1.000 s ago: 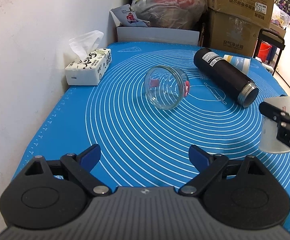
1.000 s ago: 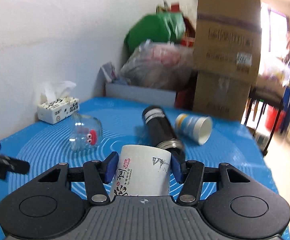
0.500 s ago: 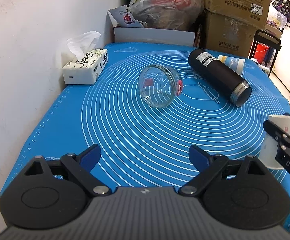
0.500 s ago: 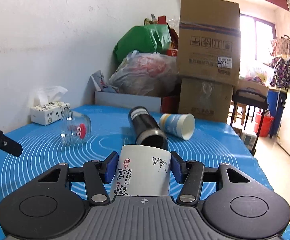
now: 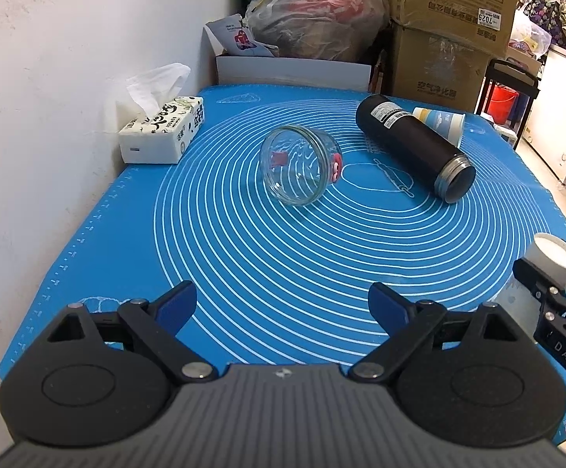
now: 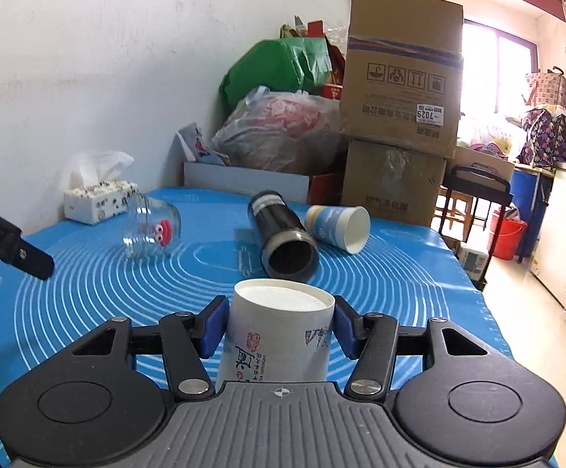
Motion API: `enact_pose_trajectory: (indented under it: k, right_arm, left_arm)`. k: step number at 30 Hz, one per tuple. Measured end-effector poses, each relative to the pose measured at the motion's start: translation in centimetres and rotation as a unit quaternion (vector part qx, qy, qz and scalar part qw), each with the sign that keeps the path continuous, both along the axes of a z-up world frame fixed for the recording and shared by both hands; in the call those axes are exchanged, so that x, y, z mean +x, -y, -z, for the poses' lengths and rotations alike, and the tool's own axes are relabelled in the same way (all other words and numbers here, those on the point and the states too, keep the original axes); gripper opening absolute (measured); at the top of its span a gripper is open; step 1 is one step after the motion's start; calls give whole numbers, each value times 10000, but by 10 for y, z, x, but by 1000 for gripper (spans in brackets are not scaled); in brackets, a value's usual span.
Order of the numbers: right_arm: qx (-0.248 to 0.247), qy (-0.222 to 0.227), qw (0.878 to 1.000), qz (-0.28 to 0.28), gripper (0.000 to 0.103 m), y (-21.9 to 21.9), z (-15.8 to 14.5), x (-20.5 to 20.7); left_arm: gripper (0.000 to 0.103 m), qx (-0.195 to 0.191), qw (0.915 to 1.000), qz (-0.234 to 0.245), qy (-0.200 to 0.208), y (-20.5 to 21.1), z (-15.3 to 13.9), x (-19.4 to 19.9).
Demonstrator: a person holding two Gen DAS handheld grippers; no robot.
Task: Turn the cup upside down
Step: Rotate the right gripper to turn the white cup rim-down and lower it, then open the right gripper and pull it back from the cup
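Observation:
A white paper cup [image 6: 279,335] with red and black print stands upside down on the blue mat [image 6: 88,292], its flat base on top. My right gripper [image 6: 281,329] has its blue pads around the cup's sides. The cup also shows at the right edge of the left wrist view [image 5: 544,273], held by the right gripper's fingers [image 5: 548,296]. My left gripper [image 5: 283,304] is open and empty over the mat's near edge.
A glass jar [image 5: 298,163] lies on its side mid-mat. A black flask [image 5: 412,144] and a blue paper cup [image 5: 441,123] lie behind it. A tissue box [image 5: 162,132] sits by the left wall. Boxes and bags [image 5: 447,27] stand behind the table.
The right gripper has lowered and levelled with the cup, whose flat base now shows on top. The left gripper has drawn back slightly.

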State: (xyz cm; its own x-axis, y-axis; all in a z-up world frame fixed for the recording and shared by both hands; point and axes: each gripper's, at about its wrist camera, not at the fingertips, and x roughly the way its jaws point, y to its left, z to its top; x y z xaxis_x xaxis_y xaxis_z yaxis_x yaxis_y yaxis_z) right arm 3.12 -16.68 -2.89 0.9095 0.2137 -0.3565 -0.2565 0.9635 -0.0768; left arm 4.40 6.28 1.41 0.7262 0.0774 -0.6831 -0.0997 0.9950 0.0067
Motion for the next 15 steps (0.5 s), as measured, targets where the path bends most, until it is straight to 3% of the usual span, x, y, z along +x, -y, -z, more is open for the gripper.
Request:
enact_pose_trajectory:
  k: [9, 15]
  right_arm:
    - [98, 22, 9999, 5, 78, 6, -8, -10]
    - [297, -313, 9991, -16, 87, 16, -21, -20]
  left_arm:
    - [94, -60, 9999, 108, 53, 6, -3, -8]
    - [94, -113, 9993, 291, 205, 21, -12, -25]
